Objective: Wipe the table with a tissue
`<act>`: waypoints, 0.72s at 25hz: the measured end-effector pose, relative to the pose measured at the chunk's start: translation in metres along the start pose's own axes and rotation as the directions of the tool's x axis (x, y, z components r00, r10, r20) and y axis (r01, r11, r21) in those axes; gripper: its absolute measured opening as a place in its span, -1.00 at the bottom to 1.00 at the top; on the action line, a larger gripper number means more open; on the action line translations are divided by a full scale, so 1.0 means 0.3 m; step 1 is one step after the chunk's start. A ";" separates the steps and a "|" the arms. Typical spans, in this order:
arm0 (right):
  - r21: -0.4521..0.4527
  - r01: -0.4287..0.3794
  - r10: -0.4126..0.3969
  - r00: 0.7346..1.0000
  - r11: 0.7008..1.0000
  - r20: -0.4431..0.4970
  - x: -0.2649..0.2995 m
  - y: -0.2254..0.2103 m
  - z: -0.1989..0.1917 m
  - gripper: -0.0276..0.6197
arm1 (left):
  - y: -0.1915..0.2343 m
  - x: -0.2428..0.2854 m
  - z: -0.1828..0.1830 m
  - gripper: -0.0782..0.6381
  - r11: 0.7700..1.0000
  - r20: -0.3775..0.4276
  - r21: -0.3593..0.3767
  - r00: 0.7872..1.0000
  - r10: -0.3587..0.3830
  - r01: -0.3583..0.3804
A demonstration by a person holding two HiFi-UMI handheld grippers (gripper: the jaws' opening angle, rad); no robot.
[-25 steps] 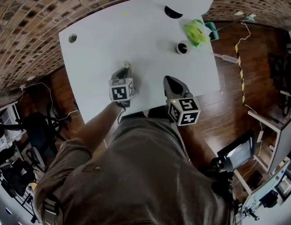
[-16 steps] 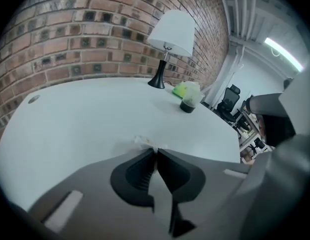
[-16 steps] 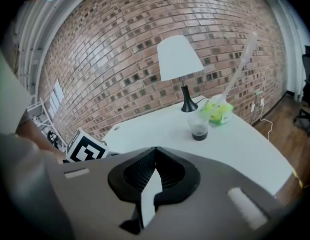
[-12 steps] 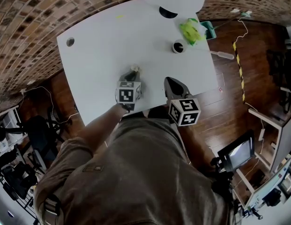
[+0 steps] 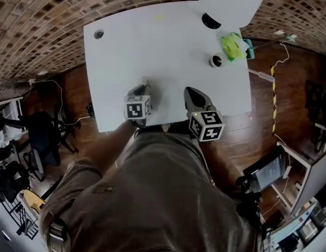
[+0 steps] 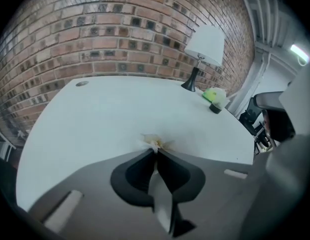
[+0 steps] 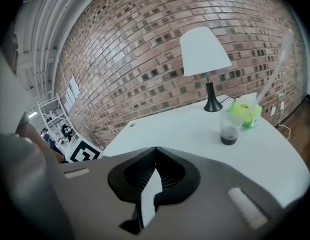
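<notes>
A small crumpled tissue [image 6: 155, 142] lies pressed on the white table [image 5: 152, 41], a little in from its near edge. My left gripper [image 6: 155, 150] is shut on the tissue, which bulges out past its tips. In the head view the left gripper [image 5: 145, 84] points down at the table left of centre. My right gripper [image 5: 188, 90] hovers beside it to the right, over the table's near edge. In the right gripper view my right gripper [image 7: 155, 149] is shut with nothing between its jaws.
At the table's far right stand a white-shaded lamp [image 5: 230, 1], a clear cup with dark liquid [image 7: 228, 129] and a green tissue pack [image 7: 242, 111]. A round cable hole [image 5: 98, 34] is at the far left corner. Wooden floor, cables and chairs surround the table.
The left gripper with the tissue slid right across the table, then back left and nearer the front edge. The head view has shifted. The right gripper has hardly moved.
</notes>
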State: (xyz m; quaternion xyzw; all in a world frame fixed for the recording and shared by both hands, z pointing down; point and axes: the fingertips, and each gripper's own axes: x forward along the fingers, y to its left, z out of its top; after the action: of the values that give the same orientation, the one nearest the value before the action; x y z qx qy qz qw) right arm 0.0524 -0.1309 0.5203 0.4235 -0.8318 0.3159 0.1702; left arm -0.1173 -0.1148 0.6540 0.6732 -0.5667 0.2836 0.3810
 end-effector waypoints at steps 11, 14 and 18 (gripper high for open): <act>-0.039 -0.076 0.075 0.997 0.996 -0.016 -0.011 0.076 -0.040 -0.88 | -0.063 -0.118 -0.156 -0.72 0.999 -0.020 0.042 1.000 -0.009 0.010; -0.033 -0.091 0.091 0.996 0.995 -0.020 -0.026 0.088 -0.050 -0.88 | -0.052 -0.136 -0.163 -0.71 1.000 -0.010 0.020 1.000 0.001 -0.001; -0.023 -0.115 0.114 0.993 0.993 -0.042 -0.027 0.060 -0.079 -0.88 | -0.047 -0.147 -0.159 -0.53 1.000 0.014 -0.008 1.000 0.021 -0.021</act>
State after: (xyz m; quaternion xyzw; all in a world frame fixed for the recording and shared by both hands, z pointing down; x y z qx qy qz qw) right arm 0.0427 -0.1023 0.5265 0.3663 -0.8552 0.3229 0.1738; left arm -0.1099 -0.0499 0.6417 0.6679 -0.5774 0.2806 0.3765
